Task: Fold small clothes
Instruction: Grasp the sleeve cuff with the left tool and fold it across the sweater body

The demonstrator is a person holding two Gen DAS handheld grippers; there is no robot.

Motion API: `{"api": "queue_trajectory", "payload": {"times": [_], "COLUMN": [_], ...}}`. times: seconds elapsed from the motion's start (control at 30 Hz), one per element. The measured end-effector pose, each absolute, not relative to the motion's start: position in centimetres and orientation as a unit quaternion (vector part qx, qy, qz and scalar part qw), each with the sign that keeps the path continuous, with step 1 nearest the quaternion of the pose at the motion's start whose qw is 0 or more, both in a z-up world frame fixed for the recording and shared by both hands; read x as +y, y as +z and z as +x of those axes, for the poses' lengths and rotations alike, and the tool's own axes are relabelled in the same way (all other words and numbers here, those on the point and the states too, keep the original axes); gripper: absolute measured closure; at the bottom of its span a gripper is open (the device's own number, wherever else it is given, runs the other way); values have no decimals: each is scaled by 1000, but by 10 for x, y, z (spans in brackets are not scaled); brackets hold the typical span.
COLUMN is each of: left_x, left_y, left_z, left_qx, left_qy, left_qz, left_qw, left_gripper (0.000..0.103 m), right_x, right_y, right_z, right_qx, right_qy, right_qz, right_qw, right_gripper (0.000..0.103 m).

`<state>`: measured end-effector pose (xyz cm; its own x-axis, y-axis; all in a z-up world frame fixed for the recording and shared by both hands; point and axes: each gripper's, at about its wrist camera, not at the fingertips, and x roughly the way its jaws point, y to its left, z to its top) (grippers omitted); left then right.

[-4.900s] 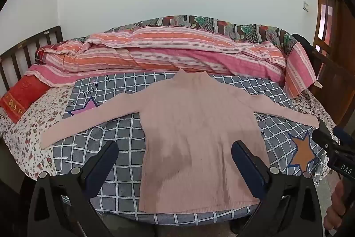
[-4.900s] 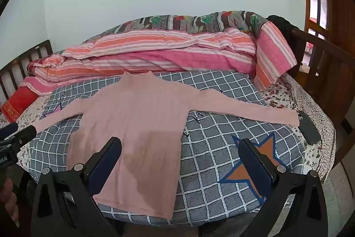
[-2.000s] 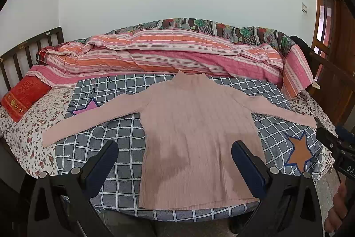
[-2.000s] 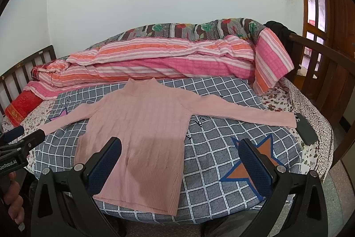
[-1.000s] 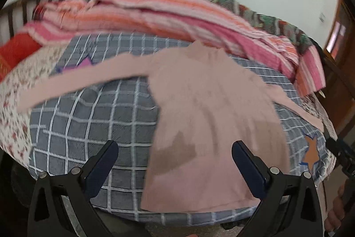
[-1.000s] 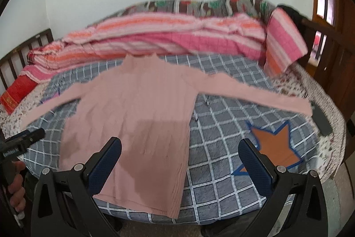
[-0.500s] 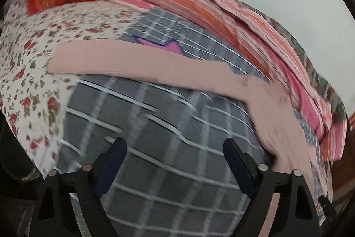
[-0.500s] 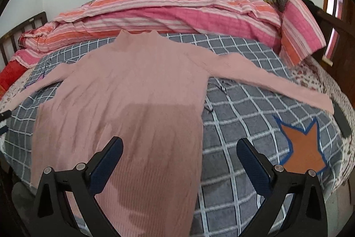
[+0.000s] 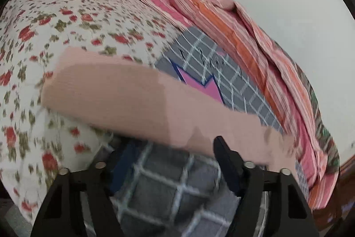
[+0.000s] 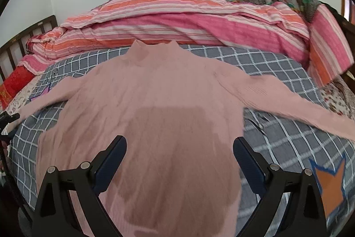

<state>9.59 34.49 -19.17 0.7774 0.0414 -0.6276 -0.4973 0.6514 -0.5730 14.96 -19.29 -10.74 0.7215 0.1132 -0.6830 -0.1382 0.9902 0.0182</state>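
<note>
We hold our left claw (image 9: 170, 159), jaws spread and empty, just short of the pink sweater's (image 10: 155, 108) sleeve (image 9: 115, 97), lying crosswise; right claw (image 10: 179, 161) spread too.

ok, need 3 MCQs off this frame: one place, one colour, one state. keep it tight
1. Where does the sweater lie?
A. spread on the checked blanket
B. on the floor
C. hung on the headboard

2. What colour is the star by the right gripper?
A. green
B. orange
C. white

3. How is the left gripper?
A. shut on the sleeve
B. shut, empty
C. open at the sleeve

Answers: 1 A, body and both sleeves lie flat on it; 2 B, orange with blue outline; 3 C, fingers apart, nothing pinched.
</note>
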Motion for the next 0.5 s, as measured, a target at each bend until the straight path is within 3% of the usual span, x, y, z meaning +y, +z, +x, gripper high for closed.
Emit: {"api": "queue_trajectory", "payload": {"times": [0.13, 0.23, 0.37, 0.5], "left_x": [364, 372, 361, 326], "left_y": [-192, -184, -154, -111], "left_z": [107, 110, 125, 151], "left_qx": [296, 292, 293, 280], "left_qy": [202, 236, 235, 201], "left_qz": [-398, -389, -352, -308], "left_qw": [844, 841, 858, 887], "left_gripper": [76, 91, 95, 96], "right_x": [-186, -176, -170, -194], "right_y": [-104, -94, -80, -84], "right_z": [174, 195, 212, 214], "right_qx": [358, 346, 324, 307], "right_qy": [82, 97, 87, 92], "right_qz": [-22, -38, -72, -30], "right_qw": [930, 932, 939, 947], "right_gripper": [8, 8, 8, 8]}}
